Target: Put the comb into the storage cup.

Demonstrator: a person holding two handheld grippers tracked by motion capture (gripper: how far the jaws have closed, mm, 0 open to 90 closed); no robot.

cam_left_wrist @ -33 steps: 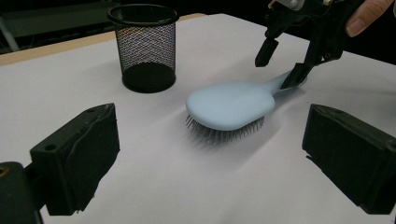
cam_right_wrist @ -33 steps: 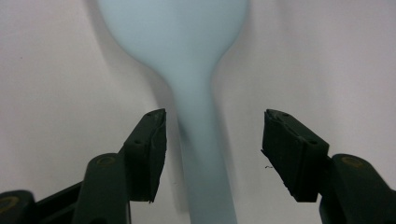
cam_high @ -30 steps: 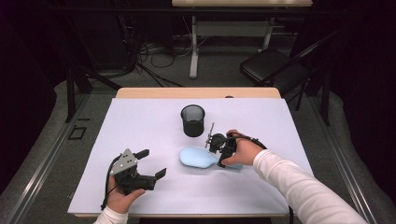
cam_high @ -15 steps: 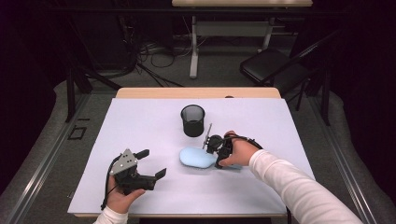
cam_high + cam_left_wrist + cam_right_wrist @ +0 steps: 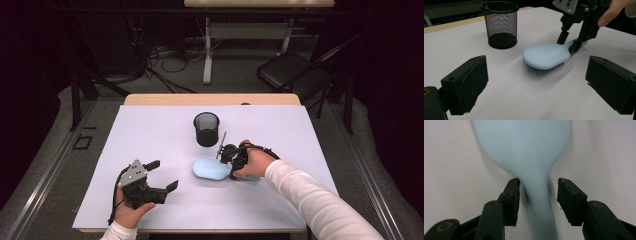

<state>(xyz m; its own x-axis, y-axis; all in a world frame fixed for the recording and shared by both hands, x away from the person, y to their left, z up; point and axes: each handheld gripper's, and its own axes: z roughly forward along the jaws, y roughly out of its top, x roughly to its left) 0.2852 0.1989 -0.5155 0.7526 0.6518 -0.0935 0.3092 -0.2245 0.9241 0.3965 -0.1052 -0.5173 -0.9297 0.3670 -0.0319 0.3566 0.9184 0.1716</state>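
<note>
The hairbrush [image 5: 524, 150] lies bristles-down on the bench, handle pointing straight into the right tool [image 5: 537, 197], whose jaws have been closing astride it, not yet gripping.

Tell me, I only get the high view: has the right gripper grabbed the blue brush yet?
Observer: Not yet. The right gripper has its jaws either side of the brush handle. They have just been closing, and there is a gap at one pad.
Operator: Which way up is it?
Observer: Bristles down, smooth back up.
Operator: And the left gripper?
Observer: The left gripper is wide open with nothing in it.
</note>
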